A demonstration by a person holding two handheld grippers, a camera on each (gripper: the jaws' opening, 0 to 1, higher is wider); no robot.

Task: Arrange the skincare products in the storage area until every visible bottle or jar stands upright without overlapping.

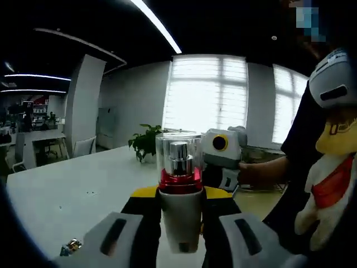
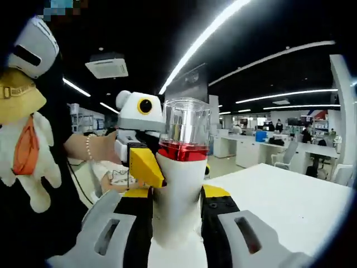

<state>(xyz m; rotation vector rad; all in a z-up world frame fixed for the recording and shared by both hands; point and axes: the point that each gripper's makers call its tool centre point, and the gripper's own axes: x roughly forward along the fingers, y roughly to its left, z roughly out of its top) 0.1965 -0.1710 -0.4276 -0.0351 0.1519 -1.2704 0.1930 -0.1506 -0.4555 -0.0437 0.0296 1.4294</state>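
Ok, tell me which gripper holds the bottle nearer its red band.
The left gripper: its yellow-tipped jaws sit just under the bottle's red band; the right gripper clamps the white body lower down.

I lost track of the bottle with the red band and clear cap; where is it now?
The bottle stands upright between both claws, above the white table: centre of the left gripper view in the left claw, and centre of the right gripper view in the right claw.

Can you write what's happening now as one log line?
left gripper: shut on bottle | right gripper: shut on bottle | bottle: upright, lifted above table
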